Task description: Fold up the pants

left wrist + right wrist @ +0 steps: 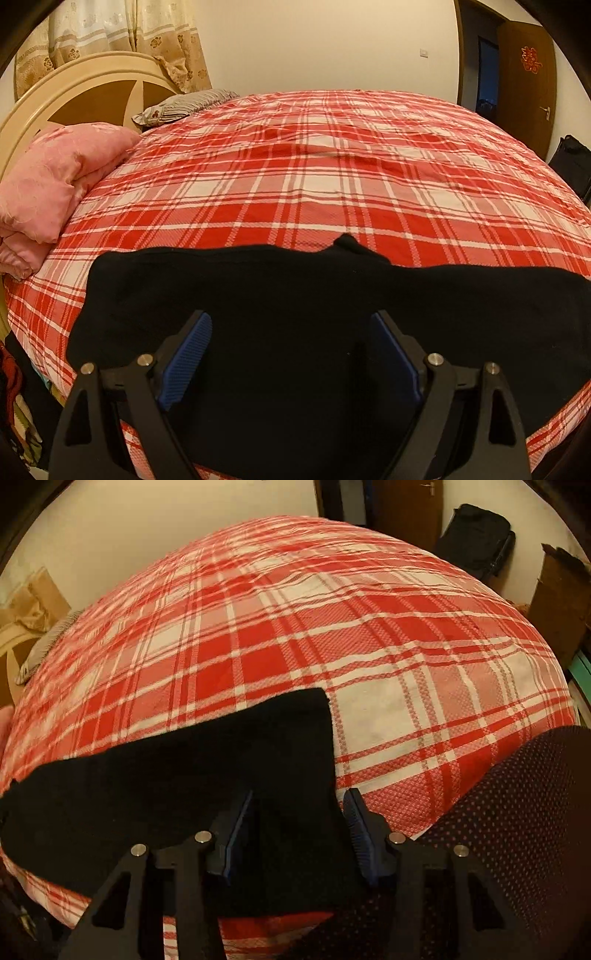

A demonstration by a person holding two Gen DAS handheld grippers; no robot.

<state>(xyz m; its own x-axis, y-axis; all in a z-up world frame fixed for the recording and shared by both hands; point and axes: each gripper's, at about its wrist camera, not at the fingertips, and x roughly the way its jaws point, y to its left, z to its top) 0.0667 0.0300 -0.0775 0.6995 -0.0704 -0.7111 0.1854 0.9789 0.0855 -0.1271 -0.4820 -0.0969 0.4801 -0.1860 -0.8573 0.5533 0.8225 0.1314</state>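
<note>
Pants [280, 295] lie on plaid bed [332, 177], both grippers spread above.

One pair of black pants [280, 295] lies on one bed [332, 177] under one red and white plaid cover. Two tools are in view, the left tool [290, 354] and the right tool [297, 827], each with two fingers and two blue pads [184, 365]. At the head end sit one folded pink quilt [48, 184], one striped pillow [184, 105] and one round headboard [74, 92]. One curtain [110, 33], one wooden door [528, 81] and one black bag [476, 539] complete the count.
</note>
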